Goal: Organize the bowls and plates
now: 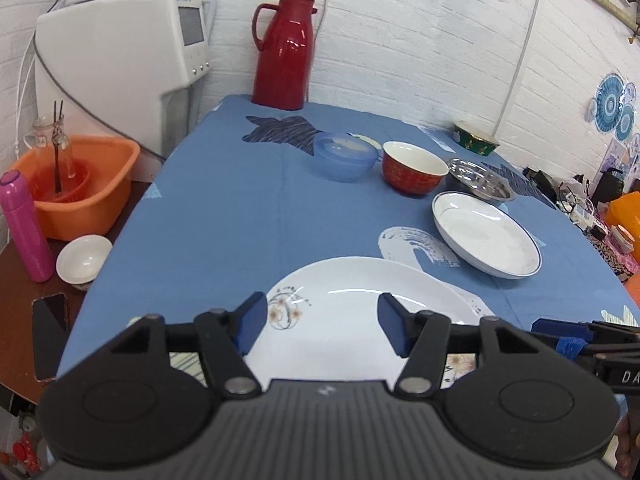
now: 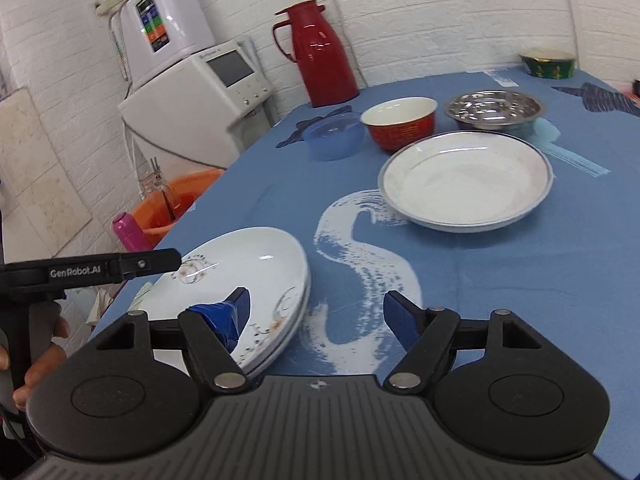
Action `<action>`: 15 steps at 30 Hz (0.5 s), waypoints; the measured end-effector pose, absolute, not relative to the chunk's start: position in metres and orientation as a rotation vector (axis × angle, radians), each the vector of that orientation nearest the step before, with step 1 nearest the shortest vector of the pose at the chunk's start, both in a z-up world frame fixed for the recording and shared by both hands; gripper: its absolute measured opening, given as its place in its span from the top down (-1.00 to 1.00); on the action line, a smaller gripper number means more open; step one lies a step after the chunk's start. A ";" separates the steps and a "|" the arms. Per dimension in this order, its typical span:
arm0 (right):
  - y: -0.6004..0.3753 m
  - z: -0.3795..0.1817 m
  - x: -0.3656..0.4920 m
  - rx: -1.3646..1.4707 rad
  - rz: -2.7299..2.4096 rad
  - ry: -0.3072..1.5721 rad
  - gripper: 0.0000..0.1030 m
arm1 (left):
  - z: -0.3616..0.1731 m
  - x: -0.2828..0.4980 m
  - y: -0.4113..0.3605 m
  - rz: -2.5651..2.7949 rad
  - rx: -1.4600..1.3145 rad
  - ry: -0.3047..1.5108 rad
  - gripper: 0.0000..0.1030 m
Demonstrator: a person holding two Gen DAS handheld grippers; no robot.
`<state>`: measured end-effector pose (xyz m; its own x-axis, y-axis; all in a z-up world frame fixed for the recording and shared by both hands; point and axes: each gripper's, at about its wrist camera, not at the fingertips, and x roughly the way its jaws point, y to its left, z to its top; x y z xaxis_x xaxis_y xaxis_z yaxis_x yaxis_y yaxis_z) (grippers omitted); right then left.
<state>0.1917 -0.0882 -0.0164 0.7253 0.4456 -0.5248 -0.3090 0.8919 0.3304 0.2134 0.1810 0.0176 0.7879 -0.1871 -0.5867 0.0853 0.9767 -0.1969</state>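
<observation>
- A red thermos jug is seen upright at the far edge of the tabletop, which is covered by a blue patterned cloth; a white appliance stands beside that edge.
- Off the tabletop's left side, an orange basin, a pink bottle, a small white bowl and a dark phone are set on a lower brown surface.
- A green patterned bowl is placed at the far right corner, well apart from the rest.
- 3 bowls are lined up mid-table: 1 blue translucent bowl, 1 red bowl with a white inside, and 1 steel bowl; the red one sits between the other 2.
- 1 blue-rimmed white plate lies just in front of the red and steel bowls, with nothing on it.
- 2 floral white plates are stacked at the near edge, as shown by the doubled rim in the right wrist view.
- The left claw is held low over the stack, its jaws spread wide and empty, with the top plate seen between the blue pads.
- The right claw is held just right of the stack, jaws likewise released and empty; its left pad overlaps the plate rim in view, though contact cannot be told.
- A hand is seen gripping the left claw's handle at the left margin.
</observation>
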 end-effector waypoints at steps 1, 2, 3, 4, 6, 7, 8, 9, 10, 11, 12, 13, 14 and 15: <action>-0.097 -0.016 0.194 0.238 0.397 0.636 -0.17 | 0.019 0.217 0.177 -0.157 -0.160 0.658 -0.16; -0.106 -0.015 0.198 0.243 0.365 0.634 -0.17 | 0.021 0.223 0.172 -0.169 -0.154 0.666 -0.17; -0.113 -0.012 0.202 0.242 0.337 0.629 -0.17 | 0.023 0.229 0.167 -0.180 -0.150 0.676 -0.18; -0.122 -0.010 0.208 0.235 0.308 0.618 -0.18 | 0.026 0.237 0.161 -0.188 -0.147 0.690 -0.18; -0.136 -0.004 0.223 0.202 0.254 0.607 -0.19 | 0.031 0.256 0.149 -0.214 -0.145 0.722 -0.20; -0.143 -0.002 0.235 0.176 0.221 0.615 -0.19 | 0.033 0.268 0.143 -0.232 -0.146 0.738 -0.20; -0.147 -0.001 0.246 0.147 0.197 0.631 -0.19 | 0.036 0.281 0.136 -0.254 -0.145 0.756 -0.22; -0.153 -0.002 0.261 0.113 0.176 0.648 -0.19 | 0.038 0.295 0.128 -0.280 -0.145 0.775 -0.23; -0.159 -0.002 0.274 0.099 0.161 0.657 -0.20 | 0.039 0.309 0.120 -0.302 -0.145 0.793 -0.23; -0.165 -0.003 0.285 0.095 0.155 0.665 -0.20 | 0.040 0.323 0.113 -0.318 -0.141 0.811 -0.23; -0.171 -0.005 0.297 0.093 0.152 0.683 -0.20 | 0.039 0.340 0.103 -0.341 -0.133 0.835 -0.24; -0.175 -0.007 0.309 0.092 0.148 0.705 -0.20 | 0.036 0.355 0.094 -0.357 -0.125 0.859 -0.24; -0.179 -0.010 0.321 0.091 0.151 0.721 -0.20 | 0.032 0.368 0.087 -0.363 -0.124 0.887 -0.24; -0.182 -0.013 0.331 0.086 0.152 0.737 -0.20 | 0.027 0.384 0.078 -0.380 -0.127 0.920 -0.24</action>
<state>0.3314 -0.1819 -0.0134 0.7298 0.1681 -0.6626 -0.1079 0.9855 0.1311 0.3837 0.0777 0.0270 0.5447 -0.3732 -0.7510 0.2656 0.9262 -0.2676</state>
